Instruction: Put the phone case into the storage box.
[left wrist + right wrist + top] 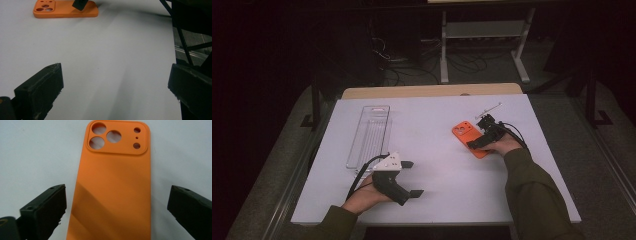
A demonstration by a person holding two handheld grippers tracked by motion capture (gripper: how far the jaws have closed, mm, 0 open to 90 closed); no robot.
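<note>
hovering my right gripper [116,202] over the orange phone case [117,185], i see its jaws spread wide to either side of the case, not touching it. the case lies flat, camera cutouts away from me, on the right half of the white table [432,125]. my left gripper [409,177] rests near the table's front edge, jaws apart, holding nothing, just beside a clear plastic tray [369,135].
</note>
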